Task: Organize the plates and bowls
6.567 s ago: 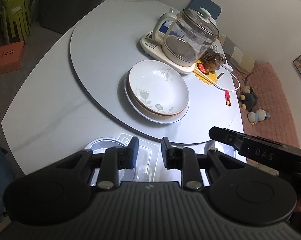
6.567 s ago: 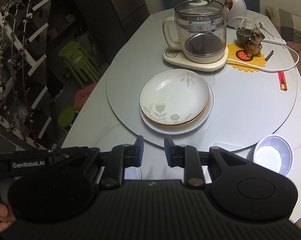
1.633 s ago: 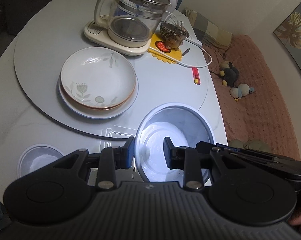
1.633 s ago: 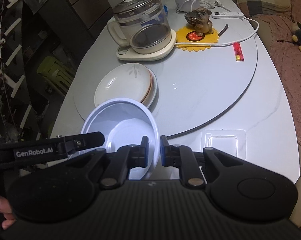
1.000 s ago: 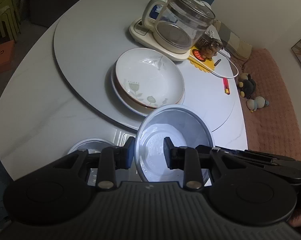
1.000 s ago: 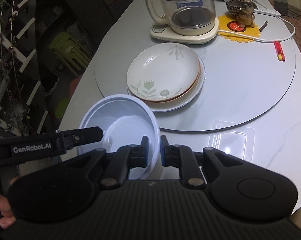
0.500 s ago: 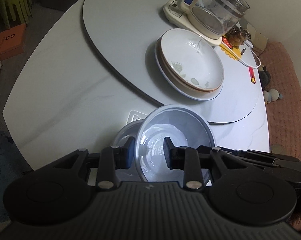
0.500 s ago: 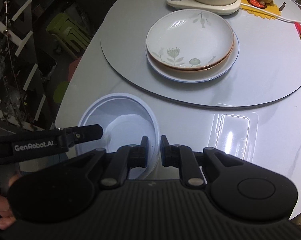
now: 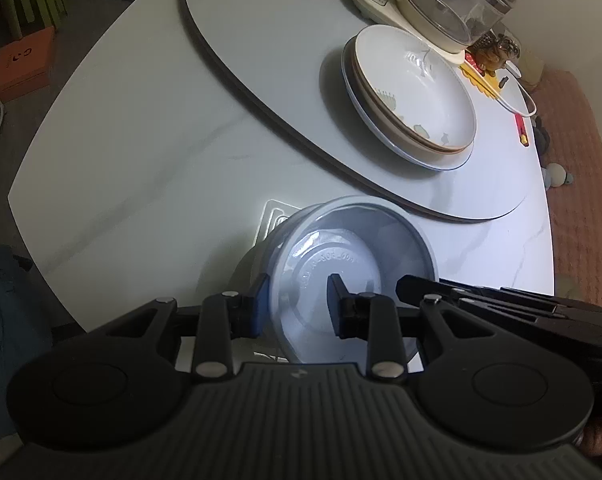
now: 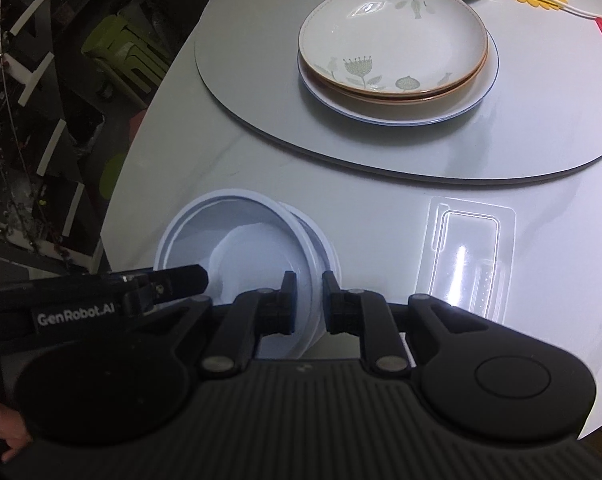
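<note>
Near the pale worktop (image 10: pixel 381 216) edge, the right tool (image 10: pixel 305 300), clamped on the white bowl's (image 10: pixel 237 240) rim, has lowered it into the second bowl (image 10: pixel 325 248), nesting nearly finished; left tool (image 9: pixel 297 304) is open around it.

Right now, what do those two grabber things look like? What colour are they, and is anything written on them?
Both are matte black plastic. The left gripper has a ribbed body, two round discs, silver screws and blue pads on its fingers. The right gripper is built the same way. Seen from the right wrist camera, the left one's side carries white lettering, "GenRobot.AI". No cables show. A bit of bare hand peeks in.
</note>
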A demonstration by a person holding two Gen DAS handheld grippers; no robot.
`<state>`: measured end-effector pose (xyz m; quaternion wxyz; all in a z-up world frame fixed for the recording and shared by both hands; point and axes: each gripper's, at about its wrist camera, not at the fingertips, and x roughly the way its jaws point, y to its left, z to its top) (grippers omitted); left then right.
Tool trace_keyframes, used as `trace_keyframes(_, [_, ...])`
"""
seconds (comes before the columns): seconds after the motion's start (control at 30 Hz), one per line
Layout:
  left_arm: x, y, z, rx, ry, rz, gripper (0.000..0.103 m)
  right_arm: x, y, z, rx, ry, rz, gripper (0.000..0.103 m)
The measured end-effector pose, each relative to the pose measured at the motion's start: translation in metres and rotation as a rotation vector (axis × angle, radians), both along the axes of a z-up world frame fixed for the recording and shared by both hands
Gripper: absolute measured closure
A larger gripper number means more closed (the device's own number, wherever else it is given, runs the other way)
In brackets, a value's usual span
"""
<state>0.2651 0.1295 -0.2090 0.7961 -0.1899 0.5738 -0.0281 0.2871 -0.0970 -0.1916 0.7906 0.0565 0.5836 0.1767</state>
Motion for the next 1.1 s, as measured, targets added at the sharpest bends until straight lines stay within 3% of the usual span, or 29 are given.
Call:
trace_keyframes(0.1, [-0.006,0.002,0.005,0.006,-0.008,0.013,0.056,-0.004,0.0,0.007,0.01,-0.007,-0.004,0.084])
trace_keyframes(0.23, [-0.014,0.004,0.014,0.018,-0.017,0.022,0.055,-0.009,-0.005,0.016,0.013,-0.029,-0.007,0.061])
trace_keyframes(0.27, [-0.016,0.004,0.016,0.021,-0.022,0.025,0.055,-0.01,-0.006,0.018,0.014,-0.034,-0.004,0.06])
trace_keyframes(0.43, [-0.028,0.01,0.029,0.022,-0.051,0.042,0.053,-0.013,-0.012,0.029,0.024,-0.061,-0.015,0.06])
trace_keyframes(0.6, [-0.036,0.014,0.035,0.028,-0.078,0.046,0.042,-0.016,-0.017,0.027,0.034,-0.062,-0.047,0.06])
trace_keyframes(1.1, [-0.028,0.019,0.01,-0.018,-0.062,0.041,0.042,-0.012,-0.016,0.002,0.069,0.006,-0.081,0.06])
